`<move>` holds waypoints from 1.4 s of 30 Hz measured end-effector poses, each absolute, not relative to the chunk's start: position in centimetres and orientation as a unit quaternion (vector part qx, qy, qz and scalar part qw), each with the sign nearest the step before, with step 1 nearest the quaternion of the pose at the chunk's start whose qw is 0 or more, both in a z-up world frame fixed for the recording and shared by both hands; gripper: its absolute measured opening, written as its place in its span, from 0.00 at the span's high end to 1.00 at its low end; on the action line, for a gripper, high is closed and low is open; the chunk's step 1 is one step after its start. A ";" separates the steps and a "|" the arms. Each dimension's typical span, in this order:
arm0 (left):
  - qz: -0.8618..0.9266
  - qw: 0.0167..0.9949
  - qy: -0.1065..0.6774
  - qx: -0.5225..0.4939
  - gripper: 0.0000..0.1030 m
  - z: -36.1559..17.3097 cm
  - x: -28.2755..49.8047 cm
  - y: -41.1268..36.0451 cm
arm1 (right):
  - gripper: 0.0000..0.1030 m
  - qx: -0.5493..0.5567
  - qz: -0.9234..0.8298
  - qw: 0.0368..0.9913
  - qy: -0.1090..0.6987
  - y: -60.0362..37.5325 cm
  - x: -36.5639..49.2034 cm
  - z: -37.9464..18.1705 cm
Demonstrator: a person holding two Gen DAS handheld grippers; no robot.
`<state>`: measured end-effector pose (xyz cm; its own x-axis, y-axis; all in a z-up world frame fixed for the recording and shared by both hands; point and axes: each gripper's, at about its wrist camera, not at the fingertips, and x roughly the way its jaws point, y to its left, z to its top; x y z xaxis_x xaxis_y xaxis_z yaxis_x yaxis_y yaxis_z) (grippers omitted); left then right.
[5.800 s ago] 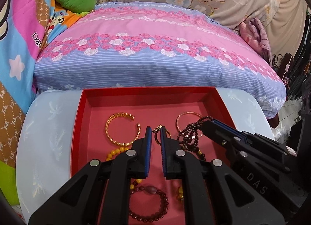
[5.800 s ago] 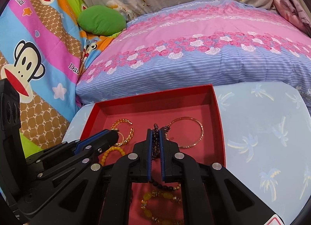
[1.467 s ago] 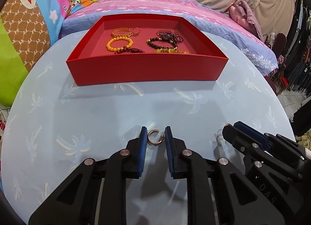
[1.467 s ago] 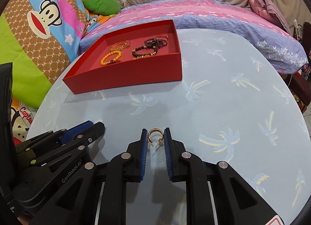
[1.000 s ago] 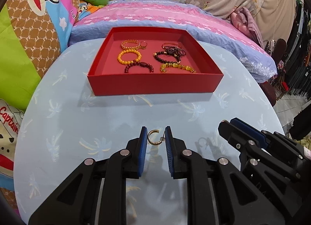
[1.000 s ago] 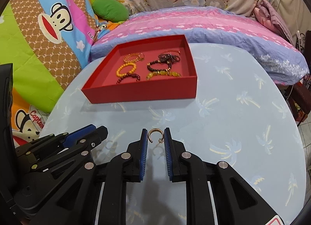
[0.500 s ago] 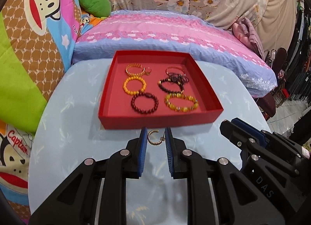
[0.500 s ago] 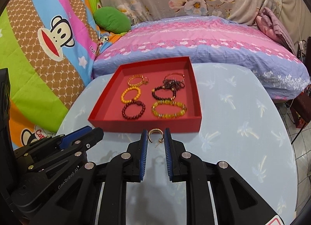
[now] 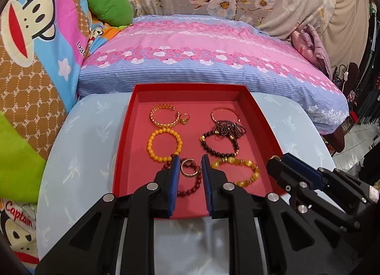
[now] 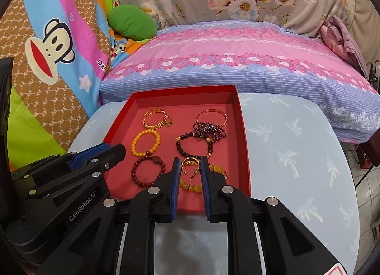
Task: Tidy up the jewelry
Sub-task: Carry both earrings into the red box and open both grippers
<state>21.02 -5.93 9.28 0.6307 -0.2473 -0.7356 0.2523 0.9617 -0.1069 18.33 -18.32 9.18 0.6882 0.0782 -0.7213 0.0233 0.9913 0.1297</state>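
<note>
Earring (image 9: 189, 168), a gold hoop, is pinched between the left gripper (image 9: 190, 164) jaws, over the red tray (image 9: 123, 144) above the dark-red bead bracelet (image 9: 190, 186); half a second ago it hung short of the tray's near wall. Yellow bracelet (image 9: 164, 144) at eleven o'clock. Right view: right gripper (image 10: 189, 165) jaws clamp a second hoop (image 10: 189, 165) above the amber bracelet (image 10: 219, 170), on the pale blue surface (image 10: 296, 156).

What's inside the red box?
The red box holds a yellow bead bracelet, gold bangle, small ring and dark bead bracelets. Gripper fingers hide part of two nearer bracelets.
</note>
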 end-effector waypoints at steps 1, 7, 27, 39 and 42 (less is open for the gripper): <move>-0.138 0.903 0.407 0.004 0.82 9.1 21.5 -6.0 | 0.84 0.064 0.015 0.916 0.396 -18.3 18.8 9.0; -0.133 0.899 0.418 0.004 0.82 7.7 24.4 -6.2 | 0.84 0.065 0.014 0.912 0.405 -18.4 21.7 7.6; -0.114 0.891 0.440 0.011 0.69 4.4 28.5 -6.9 | 0.81 0.067 0.007 0.902 0.426 -18.9 25.9 4.2; -0.111 0.895 0.432 0.018 0.64 5.9 27.2 -6.9 | 0.79 0.071 0.002 0.904 0.421 -18.9 24.3 5.5; -0.111 0.897 0.427 0.015 0.64 6.9 26.2 -6.6 | 0.78 0.067 0.000 0.908 0.414 -18.7 23.3 6.6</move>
